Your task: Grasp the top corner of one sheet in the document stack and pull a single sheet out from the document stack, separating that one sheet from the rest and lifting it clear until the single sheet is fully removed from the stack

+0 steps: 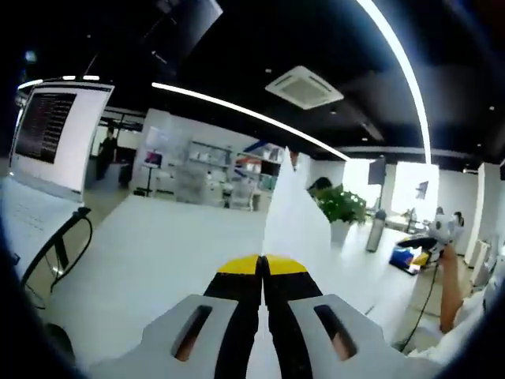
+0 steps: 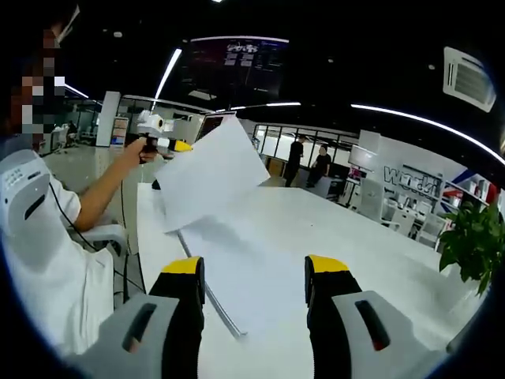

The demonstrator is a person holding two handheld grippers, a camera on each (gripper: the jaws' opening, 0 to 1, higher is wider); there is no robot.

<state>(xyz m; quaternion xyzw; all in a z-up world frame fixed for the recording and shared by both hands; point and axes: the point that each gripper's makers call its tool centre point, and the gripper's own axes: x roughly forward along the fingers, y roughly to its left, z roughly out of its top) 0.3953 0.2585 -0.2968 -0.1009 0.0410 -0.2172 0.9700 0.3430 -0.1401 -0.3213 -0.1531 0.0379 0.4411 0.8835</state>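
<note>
1. White tabletop (image 2: 331, 229) stretches across an open office with a dark ceiling and long light strips overhead.
2. Nearest in the left gripper view, the left gripper (image 1: 262, 267) has its yellow-tipped jaws pressed together, clenched on the single sheet (image 1: 293, 217), which rises edge-on from between the tips as a narrow white blade.
3. Nearest in the right gripper view, the right gripper (image 2: 254, 272) stands released, its two yellow-tipped jaws well apart with nothing between them.
4. Just beyond those jaws lies the document stack (image 2: 245, 272), flat on the table, with a thin metal bar (image 2: 207, 290) running along its left edge.
5. Farther out in the same view, the single sheet (image 2: 209, 174) hangs tilted in the air, clear above the stack and casting a shadow on it; its upper left corner is pinched by the left gripper (image 2: 180, 147), held up in the person's hand (image 2: 136, 154).
6. At the left of the left gripper view, a monitor (image 1: 55, 134) stands on the table, with a black cable loop (image 1: 59, 249) lying near it.
7. A potted plant (image 1: 343, 207) sits past the table's far end.
8. Two people (image 2: 308, 164) stand in the distance by the glass partitions.
</note>
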